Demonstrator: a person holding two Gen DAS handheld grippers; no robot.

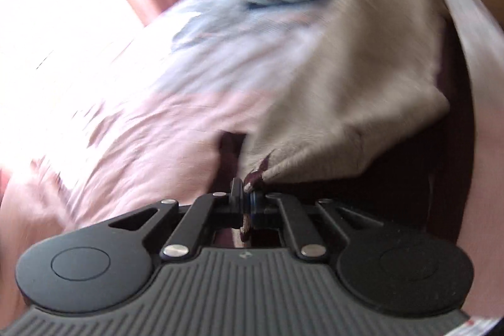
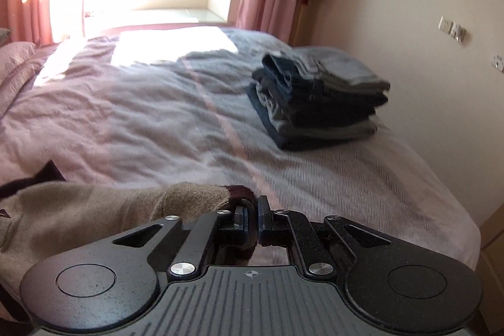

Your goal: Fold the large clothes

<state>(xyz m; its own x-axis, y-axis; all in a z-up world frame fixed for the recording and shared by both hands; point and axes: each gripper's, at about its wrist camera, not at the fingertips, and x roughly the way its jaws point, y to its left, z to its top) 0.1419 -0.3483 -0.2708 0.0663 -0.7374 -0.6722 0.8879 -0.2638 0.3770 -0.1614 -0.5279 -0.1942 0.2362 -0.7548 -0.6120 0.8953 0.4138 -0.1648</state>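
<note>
Your left gripper (image 1: 247, 194) is pinching a dark-trimmed edge of the beige garment (image 1: 352, 90), which is stretching toward the upper right of that blurred frame. Your right gripper (image 2: 255, 221) is clamping another maroon-edged corner; the cloth is trailing to the lower left over the bed (image 2: 132, 122). A stack of folded clothes (image 2: 318, 103) is sitting upper right.
</note>
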